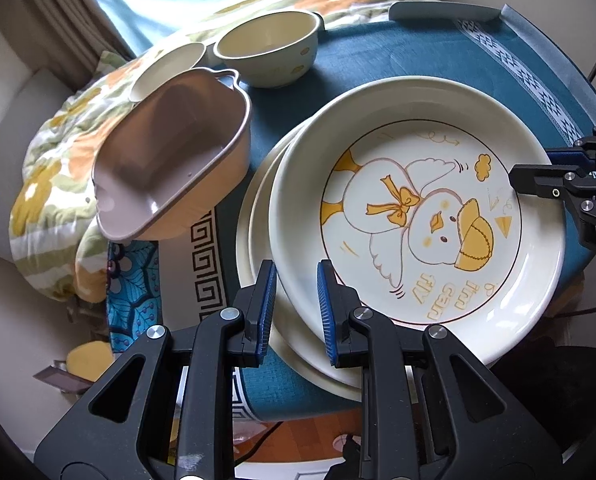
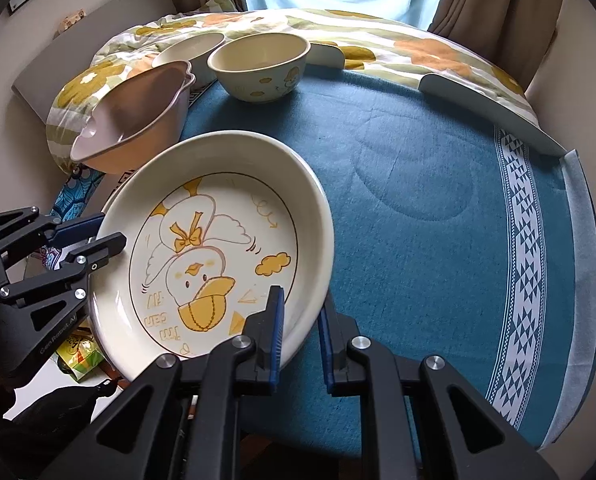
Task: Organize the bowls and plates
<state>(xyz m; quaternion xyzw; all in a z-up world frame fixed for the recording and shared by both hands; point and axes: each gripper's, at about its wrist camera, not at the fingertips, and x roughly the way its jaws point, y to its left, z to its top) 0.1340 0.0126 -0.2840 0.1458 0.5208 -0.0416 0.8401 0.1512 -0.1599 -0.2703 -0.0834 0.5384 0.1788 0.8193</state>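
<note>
Duck-print plate (image 1: 418,216), tilted, stacked on a plain plate (image 1: 257,240). Behind: pink dish (image 1: 173,156) tipped on edge, cream bowl (image 1: 269,52) upright, second bowl (image 1: 165,68) beside it.

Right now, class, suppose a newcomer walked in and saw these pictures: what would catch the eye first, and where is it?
First comes the big cream duck plate, stacked on another plate at the near left of the blue tablecloth. A black claw straddles its rim on each side: the left claw and the right claw, both open. Next, the pink dish tilts over the table's left edge, with two cream bowls behind it.
</note>
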